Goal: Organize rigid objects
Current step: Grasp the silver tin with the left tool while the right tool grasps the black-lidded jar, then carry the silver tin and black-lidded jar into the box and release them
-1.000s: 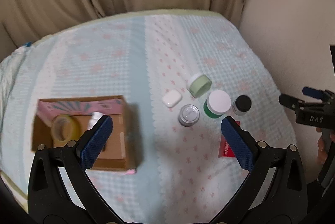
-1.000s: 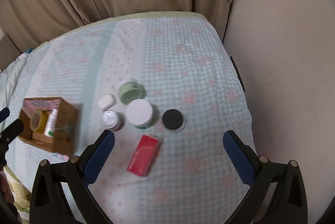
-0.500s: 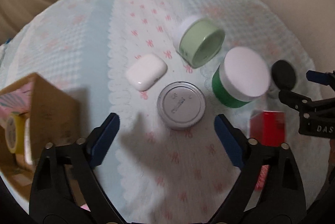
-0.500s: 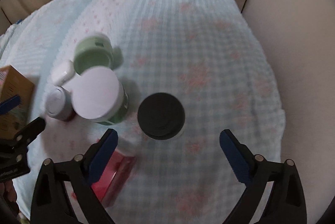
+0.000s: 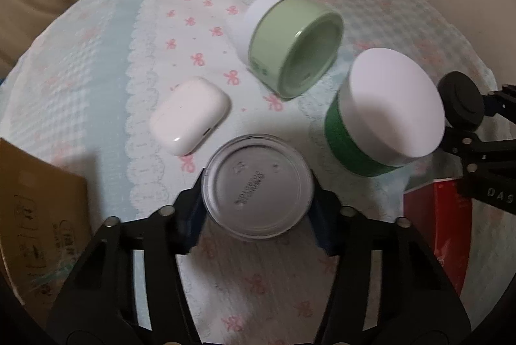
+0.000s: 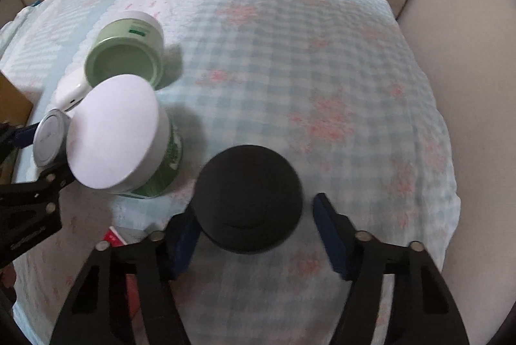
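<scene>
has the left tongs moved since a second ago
Yes. The left tongs have come down toward the bedspread; the cardboard box slid off left, and their closing jaws now flank the silver-lidded jar.

L tongs (image 5: pixel 258 200) point steeply down, jaws closing; blue pads sit at 9 and 3 o'clock of a silver-lidded jar (image 5: pixel 258 188), both looking pressed on its sides. R tongs (image 6: pixel 254 229) also point steeply down, jaws closing round a black-lidded jar (image 6: pixel 250 198): 9 o'clock pad touching, 3 o'clock pad just clear w/ a gap.
</scene>
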Motion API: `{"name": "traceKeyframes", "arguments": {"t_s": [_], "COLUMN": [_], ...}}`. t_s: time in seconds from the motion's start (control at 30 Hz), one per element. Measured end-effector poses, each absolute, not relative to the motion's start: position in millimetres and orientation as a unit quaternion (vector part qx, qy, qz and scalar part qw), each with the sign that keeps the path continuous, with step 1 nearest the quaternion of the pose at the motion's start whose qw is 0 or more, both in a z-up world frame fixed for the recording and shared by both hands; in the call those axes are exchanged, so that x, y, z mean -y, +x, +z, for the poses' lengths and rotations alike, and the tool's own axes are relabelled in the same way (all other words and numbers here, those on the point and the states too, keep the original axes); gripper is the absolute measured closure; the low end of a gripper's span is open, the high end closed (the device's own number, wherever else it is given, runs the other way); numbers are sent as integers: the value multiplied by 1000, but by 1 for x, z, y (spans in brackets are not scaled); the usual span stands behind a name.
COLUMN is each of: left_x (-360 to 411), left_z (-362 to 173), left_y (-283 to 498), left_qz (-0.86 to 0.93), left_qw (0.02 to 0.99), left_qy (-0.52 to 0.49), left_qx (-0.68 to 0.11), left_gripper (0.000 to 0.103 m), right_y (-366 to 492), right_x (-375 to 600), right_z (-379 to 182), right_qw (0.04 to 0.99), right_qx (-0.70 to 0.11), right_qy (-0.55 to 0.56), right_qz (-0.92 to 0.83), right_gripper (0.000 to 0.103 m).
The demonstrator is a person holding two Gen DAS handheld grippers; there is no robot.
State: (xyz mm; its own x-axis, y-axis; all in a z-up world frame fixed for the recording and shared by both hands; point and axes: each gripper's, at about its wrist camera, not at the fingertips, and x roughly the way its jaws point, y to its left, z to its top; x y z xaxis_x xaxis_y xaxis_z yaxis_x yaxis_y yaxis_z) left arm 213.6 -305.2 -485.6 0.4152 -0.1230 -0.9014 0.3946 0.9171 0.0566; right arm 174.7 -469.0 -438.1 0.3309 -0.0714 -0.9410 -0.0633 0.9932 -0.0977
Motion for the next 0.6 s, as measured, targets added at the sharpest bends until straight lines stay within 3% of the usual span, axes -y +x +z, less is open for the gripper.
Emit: {"name": "traceKeyframes", "arguments": {"t_s": [0.37, 0.6], "left_x": [305, 303], "left_z": [-475, -431], "left_y": [211, 205], "left_qz": [-163, -169], "left_qw": [832, 845], "left_qy": [129, 114], "left_qx": [-514, -494], "left_gripper": [52, 52], "right_y": [174, 170], "right_x": [465, 465], "right_z": [-430, -397], "right_qw": [816, 827], "right_qx": [-575, -559], "right_qy": [-60, -56], "right_qz": [6, 2], "right_gripper": [50, 50]}}
